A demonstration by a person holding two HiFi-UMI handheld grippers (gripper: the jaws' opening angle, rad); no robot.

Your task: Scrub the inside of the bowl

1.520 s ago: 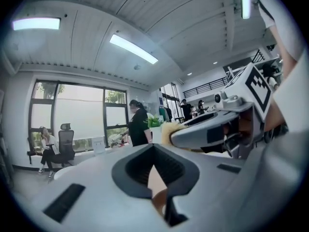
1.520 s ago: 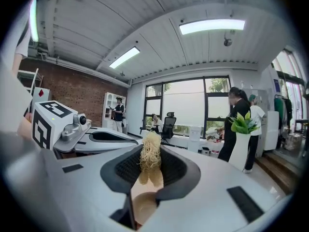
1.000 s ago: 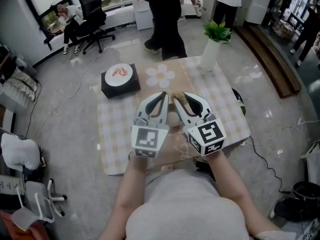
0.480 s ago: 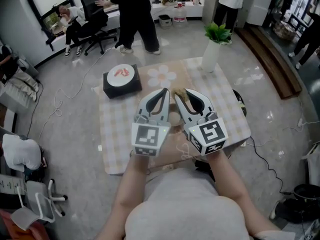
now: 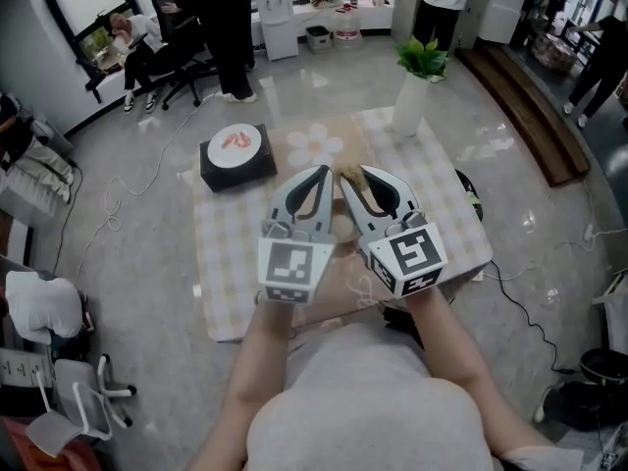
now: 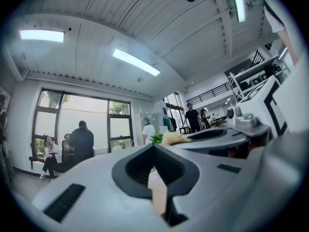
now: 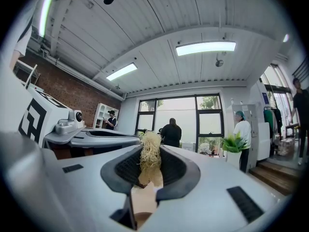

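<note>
We're over the middle of the table [image 5: 226, 263], both grippers held side by side and pointing out across the room. The right gripper [image 5: 361, 172] is clamped on the brush [image 7: 149, 159], its pale bristles poking up past the jaw tips. The left gripper [image 5: 321, 174] is fully closed with nothing in it. And the bowl [image 5: 340, 229]? We take it to be the pale round shape low between the two grippers, though it's mostly hidden.

No scrubbing yet, by our reading. To do it well, we'd tip the right gripper down until the bristles meet the inner wall. Then we'd work in circles from the rim to the bottom, pressing lightly so the brush doesn't twist in the jaws. The left gripper should open and pinch the rim, or the bowl may skate on the cloth.

Against a second ago, the grippers have barely budged, and the brush sits in the same grip. What's changed is behind the table. The person in black [image 5: 221, 18] has walked from the far edge off to the left, and now stands by the chair [image 5: 172, 27].
</note>
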